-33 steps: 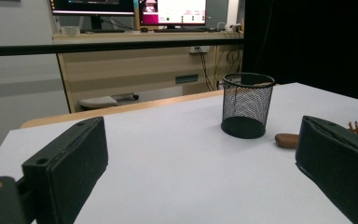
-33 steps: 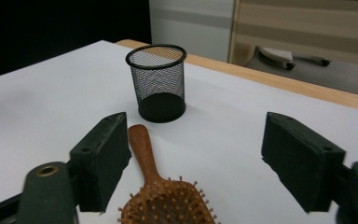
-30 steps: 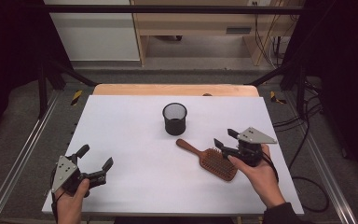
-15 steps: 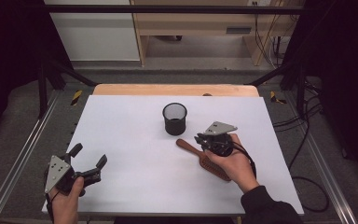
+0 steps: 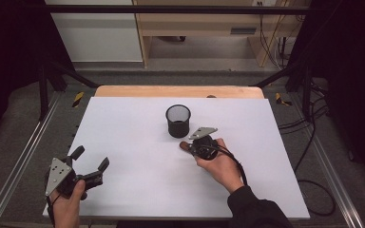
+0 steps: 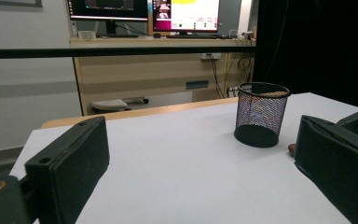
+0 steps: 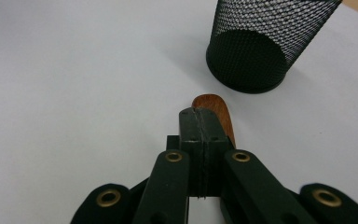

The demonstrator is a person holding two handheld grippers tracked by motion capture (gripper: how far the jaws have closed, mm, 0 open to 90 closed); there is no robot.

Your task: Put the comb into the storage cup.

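My right gripper (image 5: 196,146) sits near the middle of the white table (image 5: 138,142), just in front of the black mesh cup (image 5: 178,120), with my right hand (image 5: 218,164) behind it and its grey plate on top. In the right gripper view its jaws have just been closing and now stand pressed flat together, pad against pad, with nothing between them. They lie right over the wooden handle of the brush (image 7: 216,114), whose rounded brown tip pokes out past the jaw ends toward the cup; I cannot tell whether the jaws rest on the wood or hang just above it. From the high view a short brown bit of that handle (image 5: 184,145) shows at the left of the gripper, close to the foot of the cup but apart from it; the rest of the brush is hidden under my gripper and hand. The cup stands upright and looks empty. My left gripper (image 5: 89,167) is well apart from all this, at the near left corner of the table, held in my left hand (image 5: 69,202). Its jaws are spread wide with only bare table between them; in the left gripper view they frame the cup (image 6: 261,114) farther off.
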